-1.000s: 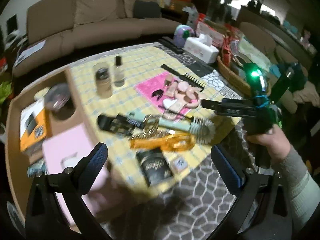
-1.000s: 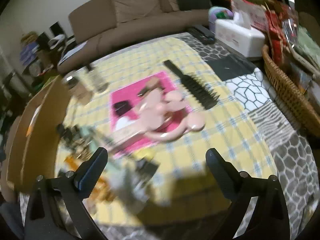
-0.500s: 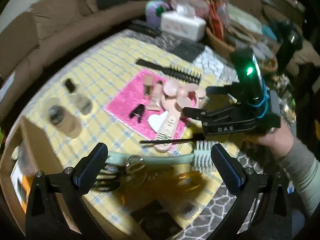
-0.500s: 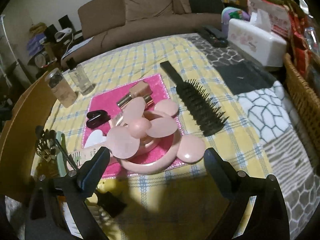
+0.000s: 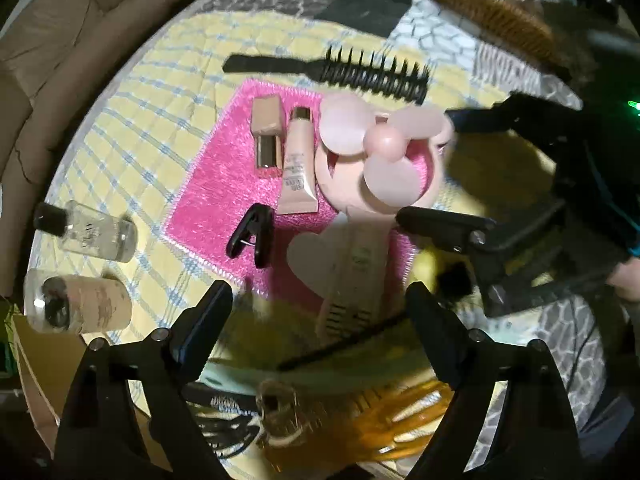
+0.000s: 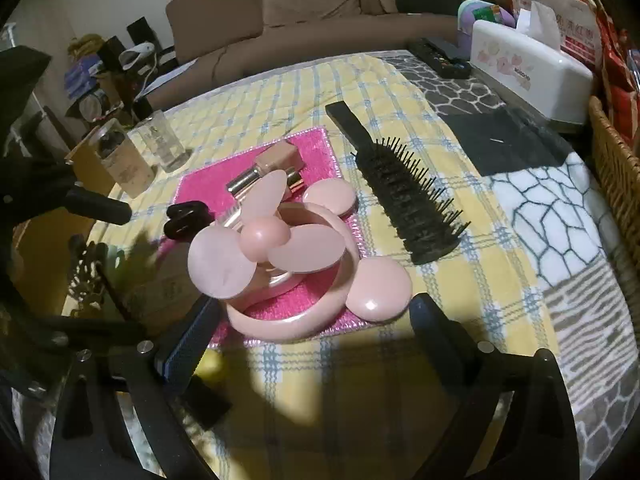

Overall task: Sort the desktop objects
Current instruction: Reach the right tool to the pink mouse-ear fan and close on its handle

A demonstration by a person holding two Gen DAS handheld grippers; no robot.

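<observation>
A pink hand fan (image 5: 384,152) lies on a bright pink mat (image 5: 224,184), next to a beige bottle (image 5: 266,132), a cream tube (image 5: 298,168) and a black clip (image 5: 252,236). My left gripper (image 5: 316,304) points steeply down over the mat's near edge. Its jaws are closing, the fan's pale handle (image 5: 356,276) lies between them, and the pads do not touch it. My right gripper (image 6: 312,316) is open, with the fan's ring (image 6: 280,320) between its fingers. In the left wrist view the right gripper (image 5: 426,164) reaches in from the right.
A black hairbrush (image 6: 404,196) lies beyond the mat. Two glass bottles (image 5: 80,272) stand left of it, by a cardboard box (image 6: 44,248). A mint brush, a gold clip and an orange clip (image 5: 400,412) lie under my left gripper. Tissue box (image 6: 532,68), wicker basket (image 6: 616,172), sofa behind.
My left gripper swung down from the table's near edge to above the pink mat, and its jaws narrowed. My right gripper came lower and closer to the fan.
</observation>
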